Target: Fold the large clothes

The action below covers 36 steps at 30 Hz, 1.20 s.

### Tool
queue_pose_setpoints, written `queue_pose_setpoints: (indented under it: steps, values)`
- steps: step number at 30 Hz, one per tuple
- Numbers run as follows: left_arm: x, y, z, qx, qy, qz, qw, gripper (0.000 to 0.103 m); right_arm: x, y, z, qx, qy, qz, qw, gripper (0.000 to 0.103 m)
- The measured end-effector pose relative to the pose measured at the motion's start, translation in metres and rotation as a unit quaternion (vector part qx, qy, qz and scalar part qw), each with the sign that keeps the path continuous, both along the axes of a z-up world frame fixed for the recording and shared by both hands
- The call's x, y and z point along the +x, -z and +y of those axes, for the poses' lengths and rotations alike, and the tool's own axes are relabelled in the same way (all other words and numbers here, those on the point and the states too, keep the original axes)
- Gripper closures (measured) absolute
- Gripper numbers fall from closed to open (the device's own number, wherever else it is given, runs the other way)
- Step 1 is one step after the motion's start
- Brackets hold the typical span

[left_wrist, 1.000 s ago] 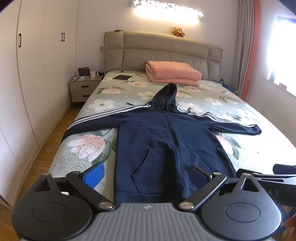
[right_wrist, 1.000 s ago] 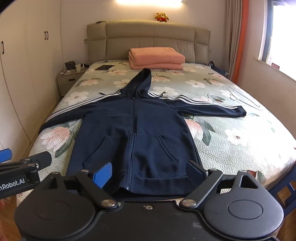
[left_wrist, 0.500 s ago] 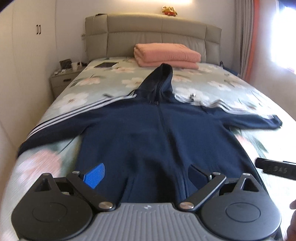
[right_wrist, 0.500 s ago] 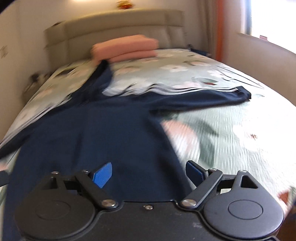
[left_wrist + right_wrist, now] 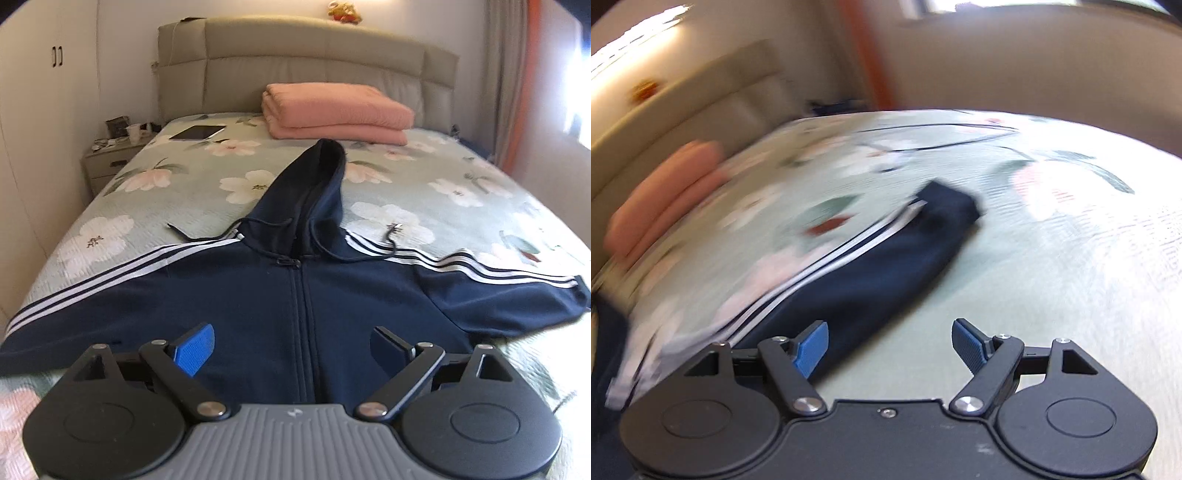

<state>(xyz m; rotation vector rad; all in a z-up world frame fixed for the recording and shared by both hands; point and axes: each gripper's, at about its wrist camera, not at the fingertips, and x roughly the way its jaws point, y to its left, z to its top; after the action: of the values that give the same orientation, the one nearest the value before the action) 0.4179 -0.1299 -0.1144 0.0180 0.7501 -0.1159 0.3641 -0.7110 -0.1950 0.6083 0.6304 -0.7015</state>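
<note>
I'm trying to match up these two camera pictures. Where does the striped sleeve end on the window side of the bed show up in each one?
Left wrist view: the sleeve end lies at the far right edge, halfway down, flat on the floral bedspread.
Right wrist view: the sleeve end sits near the centre, blurred, pointing up and right, ahead of the open right gripper.
Shared landmark: the folded pink blanket by the headboard, a pink blur at left in the right wrist view.
</note>
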Motion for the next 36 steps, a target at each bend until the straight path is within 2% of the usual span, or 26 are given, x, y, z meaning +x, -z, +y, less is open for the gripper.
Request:
queue_pose_setpoints:
  steps: [4,9,11,13,15,17,20,24,25,27,29,32,33,34,35,36]
  values:
    - [0.027,0.005,-0.016,-0.004,-0.031,0.037,0.9988,0.010,0.032,0.025,-0.080,0.042,0.046,0.007,0.998,0.012]
    - [0.048,0.017,-0.032,0.011,-0.049,0.065,0.9966,0.010,0.063,0.057,-0.108,0.068,0.061,0.022,0.996,0.012]
    - [0.056,0.021,-0.035,0.019,-0.053,0.075,0.9956,0.010,0.072,0.057,-0.105,0.052,0.060,0.025,0.997,0.015]
    - [0.062,0.022,-0.036,0.022,-0.059,0.080,0.9948,0.010,0.086,0.057,-0.101,0.036,0.036,0.051,0.997,0.073]
    - [0.065,0.023,-0.033,0.029,-0.065,0.083,0.9940,0.011,0.100,0.055,-0.091,0.012,0.015,0.062,0.998,0.082]
    - [0.065,0.022,-0.027,0.035,-0.073,0.083,0.9933,0.011,0.102,0.040,-0.070,-0.024,0.007,0.063,0.998,0.083]
    - [0.063,0.019,-0.010,0.038,-0.083,0.083,0.9924,0.012,0.097,-0.002,-0.011,-0.072,-0.031,0.029,0.996,0.083]
    - [0.061,0.012,0.026,0.023,-0.106,0.082,0.9908,0.012,0.092,-0.068,0.118,-0.114,-0.134,-0.044,0.983,0.083]
    - [0.061,0.010,0.038,0.009,-0.109,0.084,0.9905,0.014,0.093,-0.082,0.156,-0.117,-0.163,-0.060,0.978,0.083]
    - [0.061,0.004,0.063,-0.030,-0.111,0.092,0.9891,0.025,0.097,-0.103,0.227,-0.113,-0.218,-0.093,0.965,0.083]
    - [0.059,-0.002,0.086,-0.061,-0.109,0.097,0.9874,0.025,0.103,-0.120,0.302,-0.090,-0.277,-0.129,0.948,0.083]
    - [0.056,-0.009,0.120,-0.054,-0.117,0.092,0.9874,0.024,0.115,-0.129,0.409,-0.033,-0.366,-0.153,0.917,0.083]
    - [0.057,-0.010,0.131,-0.046,-0.119,0.090,0.9877,0.023,0.119,-0.126,0.442,-0.018,-0.402,-0.149,0.903,0.079]
    - [0.057,-0.011,0.142,-0.042,-0.122,0.087,0.9878,0.023,0.125,-0.119,0.476,-0.005,-0.442,-0.137,0.886,0.062]
    - [0.057,-0.010,0.154,-0.041,-0.126,0.084,0.9877,0.022,0.130,-0.109,0.506,0.010,-0.489,-0.114,0.865,0.043]
    - [0.058,-0.009,0.166,-0.043,-0.128,0.082,0.9875,0.020,0.132,-0.097,0.529,0.026,-0.529,-0.083,0.844,0.016]
